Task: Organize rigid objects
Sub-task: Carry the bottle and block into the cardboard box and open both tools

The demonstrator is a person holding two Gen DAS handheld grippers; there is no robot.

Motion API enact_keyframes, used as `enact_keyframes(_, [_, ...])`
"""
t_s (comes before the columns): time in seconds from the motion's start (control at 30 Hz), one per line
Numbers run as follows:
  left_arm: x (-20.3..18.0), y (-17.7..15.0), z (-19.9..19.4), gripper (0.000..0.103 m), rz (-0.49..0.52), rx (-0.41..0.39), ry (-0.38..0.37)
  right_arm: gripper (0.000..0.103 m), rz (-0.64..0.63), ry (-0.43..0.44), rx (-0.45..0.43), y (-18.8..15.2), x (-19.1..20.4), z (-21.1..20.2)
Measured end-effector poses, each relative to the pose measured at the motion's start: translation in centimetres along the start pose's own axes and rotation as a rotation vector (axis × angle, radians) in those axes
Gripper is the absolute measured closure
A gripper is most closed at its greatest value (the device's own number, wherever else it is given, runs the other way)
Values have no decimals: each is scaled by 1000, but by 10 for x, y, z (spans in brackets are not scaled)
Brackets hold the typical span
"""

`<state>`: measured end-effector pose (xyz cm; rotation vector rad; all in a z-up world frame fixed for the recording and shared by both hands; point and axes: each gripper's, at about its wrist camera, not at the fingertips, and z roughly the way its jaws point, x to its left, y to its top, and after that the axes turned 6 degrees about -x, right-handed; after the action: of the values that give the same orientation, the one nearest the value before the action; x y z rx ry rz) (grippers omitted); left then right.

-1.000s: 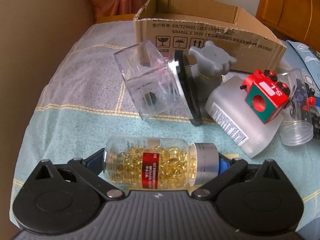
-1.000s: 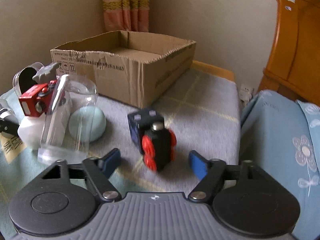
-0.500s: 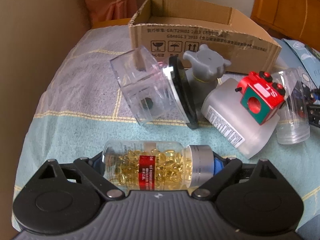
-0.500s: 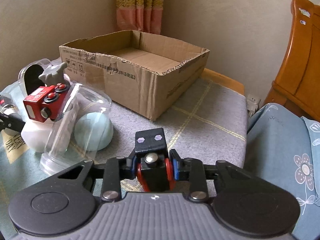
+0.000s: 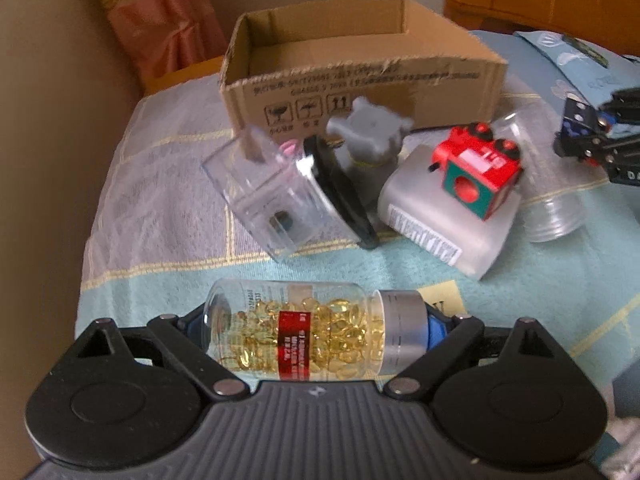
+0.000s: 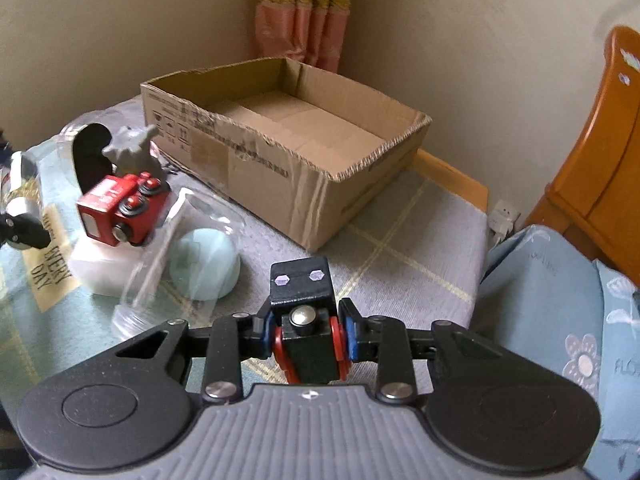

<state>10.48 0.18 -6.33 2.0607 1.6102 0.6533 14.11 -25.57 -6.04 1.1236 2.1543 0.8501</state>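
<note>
My left gripper [image 5: 316, 322] is shut on a clear pill bottle [image 5: 304, 332] of yellow capsules with a silver cap, held sideways above the cloth. My right gripper [image 6: 306, 330] is shut on a black toy car [image 6: 306, 320] with red wheels, lifted off the table; it also shows at the right edge of the left wrist view [image 5: 584, 132]. The open cardboard box [image 6: 288, 148] stands at the back, empty inside; it also shows in the left wrist view [image 5: 360, 80].
On the cloth lie a clear square container [image 5: 276, 188] with a black lid, a grey figurine [image 5: 368, 128], a frosted white bottle [image 5: 444, 216] with a red toy train [image 5: 480, 172] on it, a clear jar [image 6: 172, 264] and a pale blue dome [image 6: 204, 264]. A wooden chair [image 6: 600, 152] stands at the right.
My right gripper closed on the black toy car and lifted it. My left gripper raised the pill bottle and moved toward the box.
</note>
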Motion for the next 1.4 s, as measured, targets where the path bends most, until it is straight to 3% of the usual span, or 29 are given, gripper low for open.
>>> enact_keyframes(0.37, [13,59,-35,10,67,-91,-68,67,-77,30,-44,55,8,-14])
enact_keyframes(0.6, [28,121,-24,10,69,-173,-37,67,-60,19,-86,108,1,-1])
enact_keyframes(0.83, [38,172,3,10,59,-186,-24,67,-18,31,-68,144,-6,36])
enact_keyframes(0.87, [38,178,8,10,65,-186,-18,64,-6,36,-54,147,-7,43])
enact_keyframes(0.93, [38,187,19,10,61,-182,-16,36,19,31,-57,150,-8,50])
enact_keyframes(1.0, [38,193,29,10,62,-173,-19,27,27,27,-65,148,-8,51])
enact_keyframes(1.2, [37,205,50,10,58,-148,-23,14,30,16,-55,137,-1,42])
enact_keyframes(1.4, [31,210,59,8,43,-161,-46,8,57,25,-39,123,5,29])
